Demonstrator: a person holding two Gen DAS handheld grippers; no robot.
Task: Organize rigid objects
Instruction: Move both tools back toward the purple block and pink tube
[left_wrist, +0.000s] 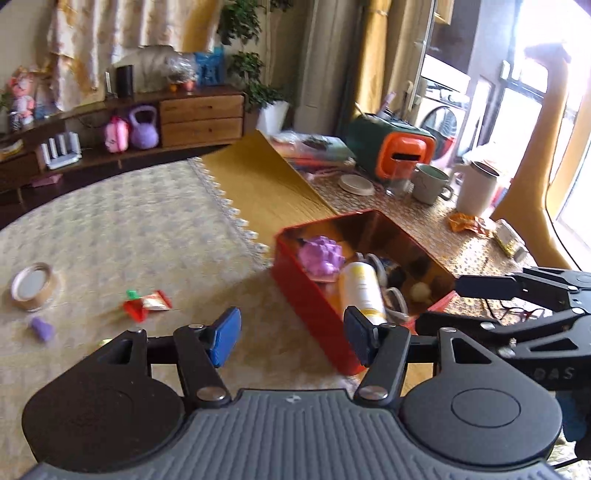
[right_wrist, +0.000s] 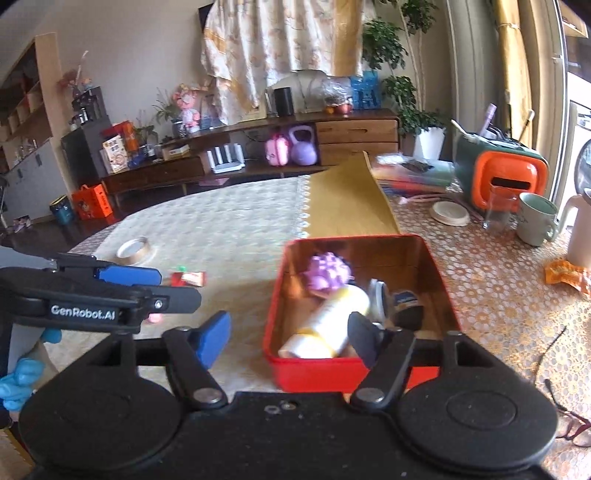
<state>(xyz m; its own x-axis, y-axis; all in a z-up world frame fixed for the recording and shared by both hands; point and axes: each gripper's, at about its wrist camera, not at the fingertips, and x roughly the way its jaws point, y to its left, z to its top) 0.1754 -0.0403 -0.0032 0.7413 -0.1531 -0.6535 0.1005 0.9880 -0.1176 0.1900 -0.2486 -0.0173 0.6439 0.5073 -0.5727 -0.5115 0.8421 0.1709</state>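
A red tin box stands on the table. It holds a purple spiky ball, a white and yellow bottle lying on its side, and several small dark items. My left gripper is open and empty, just left of the box's near corner. My right gripper is open and empty over the box's near wall. A round lid, a red packet and a small purple piece lie on the cloth to the left.
At the right back stand an orange and green appliance, a glass, a mug, a white jug and a round coaster. An orange wrapper and glasses lie on the right.
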